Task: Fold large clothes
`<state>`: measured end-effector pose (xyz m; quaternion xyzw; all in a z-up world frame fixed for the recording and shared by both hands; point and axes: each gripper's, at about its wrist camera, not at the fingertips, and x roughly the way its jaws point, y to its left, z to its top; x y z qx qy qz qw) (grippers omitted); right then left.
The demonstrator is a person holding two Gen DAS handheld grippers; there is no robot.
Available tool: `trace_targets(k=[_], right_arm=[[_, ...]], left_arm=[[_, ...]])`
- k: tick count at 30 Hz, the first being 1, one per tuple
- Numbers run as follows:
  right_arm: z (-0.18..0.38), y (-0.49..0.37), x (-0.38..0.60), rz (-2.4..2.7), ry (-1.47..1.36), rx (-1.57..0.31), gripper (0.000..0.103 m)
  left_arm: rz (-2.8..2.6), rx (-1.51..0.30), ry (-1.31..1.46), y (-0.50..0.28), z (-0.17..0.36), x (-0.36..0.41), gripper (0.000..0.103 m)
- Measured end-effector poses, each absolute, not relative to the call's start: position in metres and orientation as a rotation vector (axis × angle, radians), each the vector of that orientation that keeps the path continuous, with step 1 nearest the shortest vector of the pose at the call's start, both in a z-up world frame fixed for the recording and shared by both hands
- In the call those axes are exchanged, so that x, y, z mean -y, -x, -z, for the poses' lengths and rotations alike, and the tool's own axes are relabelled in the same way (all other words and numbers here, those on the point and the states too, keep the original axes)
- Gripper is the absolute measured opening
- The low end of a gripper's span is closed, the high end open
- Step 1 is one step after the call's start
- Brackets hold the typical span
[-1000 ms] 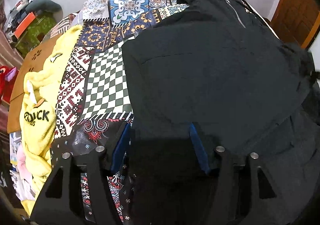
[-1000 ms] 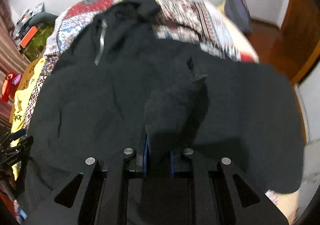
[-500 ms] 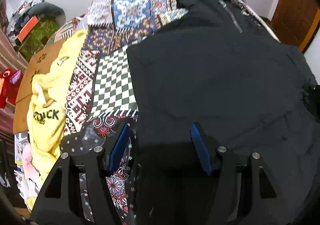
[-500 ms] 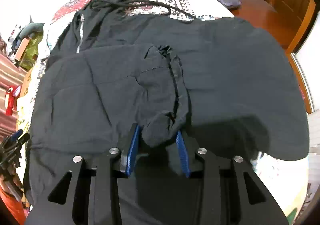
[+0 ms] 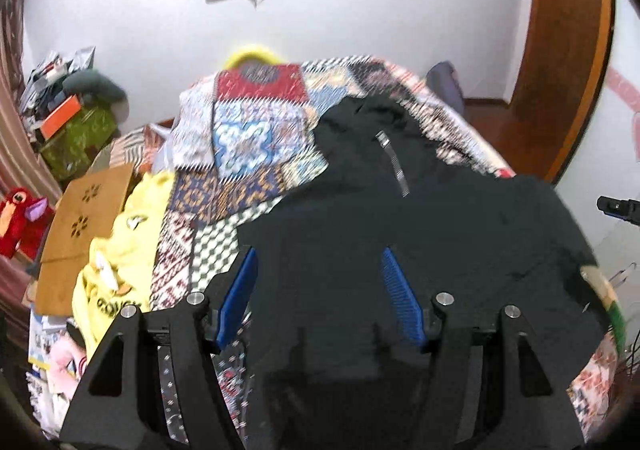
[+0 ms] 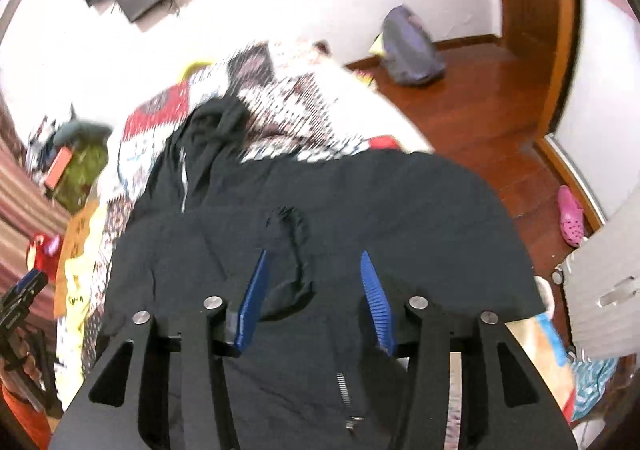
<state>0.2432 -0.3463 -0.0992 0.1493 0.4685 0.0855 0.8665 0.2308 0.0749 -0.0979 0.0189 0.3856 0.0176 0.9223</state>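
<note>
A large black zip hoodie (image 5: 420,234) lies spread on the patchwork bedspread (image 5: 256,138), hood toward the far wall. It also shows in the right wrist view (image 6: 360,210), with a sleeve cuff (image 6: 294,250) folded onto its body. My left gripper (image 5: 318,262) is open and empty, raised above the hoodie's left side. My right gripper (image 6: 312,264) is open and empty above the cuff, apart from it.
A yellow garment (image 5: 120,258) lies at the bed's left edge beside a brown board (image 5: 80,226). Clutter and a red plush toy (image 5: 20,218) stand at left. Wooden floor (image 6: 480,122), a purple bag (image 6: 408,46) and a pink shoe (image 6: 570,216) lie right of the bed.
My right gripper opened and let go of the black sleeve, which now lies on the hoodie. Both grippers have lifted and tilted up, showing the wall.
</note>
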Motion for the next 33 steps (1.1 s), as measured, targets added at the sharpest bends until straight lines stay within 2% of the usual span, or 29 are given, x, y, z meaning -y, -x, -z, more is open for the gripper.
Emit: trace_targets(k=[7, 17, 22, 24, 30, 33], right_arm=[[0.118, -0.231, 0.403, -0.044, -0.393, -1.003, 0.051], [0.222, -0.227, 0.468, 0.117, -0.691, -1.235, 0.051], [0.245, -0.227, 0.492, 0.147, -0.864, -1.224, 0.051], [0.253, -0.232, 0.496, 0.155, -0.916, -1.212, 0.054], [0.262, -0.248, 0.5, 0.244, -0.946, -1.157, 0.057], [0.263, -0.257, 0.502, 0.29, -0.947, -1.146, 0.055]], left_arm=[[0.036, -0.783, -0.047, -0.244, 0.104, -0.036, 0.068], [0.122, -0.898, -0.015, -0.266, 0.154, -0.001, 0.068], [0.115, -0.937, -0.002, -0.272, 0.17, -0.004, 0.068], [0.105, -0.952, 0.011, -0.274, 0.176, -0.009, 0.068], [0.084, -0.985, 0.076, -0.278, 0.19, -0.022, 0.068], [0.079, -0.994, 0.088, -0.279, 0.193, -0.026, 0.068]])
